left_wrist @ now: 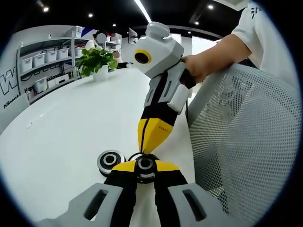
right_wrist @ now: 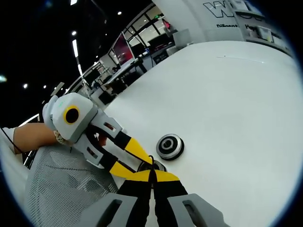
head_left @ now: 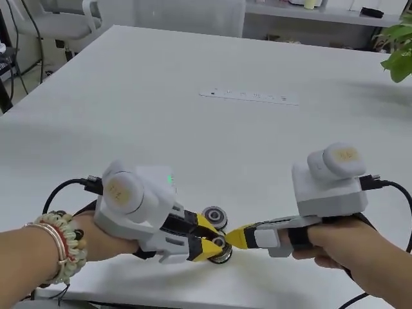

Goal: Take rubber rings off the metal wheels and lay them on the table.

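Left gripper (head_left: pixel 215 236) clamps the small silver metal wheel (left_wrist: pixel 146 170) while right gripper (right_wrist: pixel 152 176) pinches its thin black rubber ring (left_wrist: pixel 142 156); pulling askew may let the stretched ring slip free.

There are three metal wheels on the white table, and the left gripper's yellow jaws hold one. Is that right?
Not three, two. The left gripper view shows the held wheel between the yellow jaws of the left gripper and the free wheel beside it on the white table.
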`<move>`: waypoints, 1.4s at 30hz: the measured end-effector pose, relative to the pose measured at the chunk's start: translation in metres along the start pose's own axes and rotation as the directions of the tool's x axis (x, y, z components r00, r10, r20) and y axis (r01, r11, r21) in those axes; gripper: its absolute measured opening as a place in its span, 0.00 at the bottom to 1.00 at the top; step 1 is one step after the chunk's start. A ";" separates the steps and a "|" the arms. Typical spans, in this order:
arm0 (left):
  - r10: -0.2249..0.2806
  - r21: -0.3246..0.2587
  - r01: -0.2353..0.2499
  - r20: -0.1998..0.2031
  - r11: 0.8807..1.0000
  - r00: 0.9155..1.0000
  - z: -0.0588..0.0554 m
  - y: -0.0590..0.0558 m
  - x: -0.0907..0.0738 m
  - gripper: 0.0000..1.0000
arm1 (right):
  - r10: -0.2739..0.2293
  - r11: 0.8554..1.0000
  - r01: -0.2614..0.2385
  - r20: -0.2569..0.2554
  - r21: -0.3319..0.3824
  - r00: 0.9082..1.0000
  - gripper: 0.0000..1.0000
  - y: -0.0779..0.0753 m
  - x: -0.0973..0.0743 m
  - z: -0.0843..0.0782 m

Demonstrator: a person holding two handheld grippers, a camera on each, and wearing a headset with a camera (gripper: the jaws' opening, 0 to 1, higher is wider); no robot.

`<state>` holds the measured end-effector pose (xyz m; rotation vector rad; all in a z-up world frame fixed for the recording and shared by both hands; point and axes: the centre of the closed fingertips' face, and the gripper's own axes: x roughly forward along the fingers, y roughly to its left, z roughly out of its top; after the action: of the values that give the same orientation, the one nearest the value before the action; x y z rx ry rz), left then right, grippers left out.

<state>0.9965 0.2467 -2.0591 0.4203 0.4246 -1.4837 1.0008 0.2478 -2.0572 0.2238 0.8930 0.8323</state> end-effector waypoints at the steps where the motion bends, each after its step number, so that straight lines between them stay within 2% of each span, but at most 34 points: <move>1: -0.003 -0.002 0.003 0.001 1.000 1.000 0.000 -0.001 0.000 0.09 | -0.001 1.000 0.001 -0.003 -0.003 1.000 0.00 0.000 0.000 -0.001; 3: -0.013 0.005 0.013 -0.004 1.000 1.000 0.001 -0.004 0.001 0.12 | -0.004 1.000 0.004 -0.011 -0.013 1.000 0.00 -0.001 0.000 -0.002; 6: -0.013 -0.002 0.013 -0.032 1.000 0.999 0.002 -0.002 0.002 0.11 | -0.011 1.000 0.010 -0.017 -0.025 1.000 0.00 -0.002 0.001 -0.003; 8: -0.018 -0.013 0.018 -0.039 1.000 0.999 0.001 -0.002 0.002 0.12 | -0.008 1.000 0.008 -0.015 -0.019 1.000 0.00 -0.002 0.001 -0.003; 15: -0.049 0.008 0.050 -0.050 0.999 0.998 0.004 -0.007 -0.001 0.17 | -0.008 1.000 0.008 -0.016 -0.009 1.000 0.00 -0.003 0.000 -0.003; 17: -0.096 -0.023 0.095 -0.052 0.995 0.994 0.006 -0.013 -0.004 0.24 | -0.009 1.000 0.009 -0.016 -0.010 1.000 0.00 -0.004 0.000 -0.003; 20: -0.079 0.003 0.079 -0.037 0.997 0.996 0.011 -0.009 -0.011 0.31 | -0.010 1.000 0.010 -0.008 -0.007 1.000 0.00 -0.004 -0.001 -0.001; 26: -0.047 -0.016 0.048 0.014 0.999 0.999 0.024 -0.002 -0.024 0.46 | -0.012 1.000 0.012 0.004 0.002 1.000 0.00 -0.006 -0.002 0.002; 31: -0.031 -0.007 0.031 -0.005 1.000 1.000 0.024 -0.001 -0.029 0.53 | -0.015 1.000 0.015 0.016 0.005 1.000 0.00 -0.007 -0.003 0.005; 33: -0.023 0.010 0.023 -0.003 1.000 1.000 0.025 -0.001 -0.032 0.56 | -0.015 1.000 0.015 0.024 0.011 1.000 0.00 -0.007 -0.005 0.007; 38: -0.001 -0.004 0.001 0.022 1.000 1.000 0.034 0.003 -0.039 0.61 | -0.021 1.000 0.021 0.039 0.011 0.999 0.00 -0.008 -0.007 0.011; 42: 0.003 -0.019 -0.002 0.022 1.000 1.000 0.034 0.003 -0.041 0.63 | -0.024 1.000 0.024 0.052 0.010 0.998 0.00 -0.008 -0.010 0.015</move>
<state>0.9980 0.2640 -2.0092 0.3884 0.4203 -1.4795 1.0130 0.2381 -2.0459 0.2416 0.8497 0.7969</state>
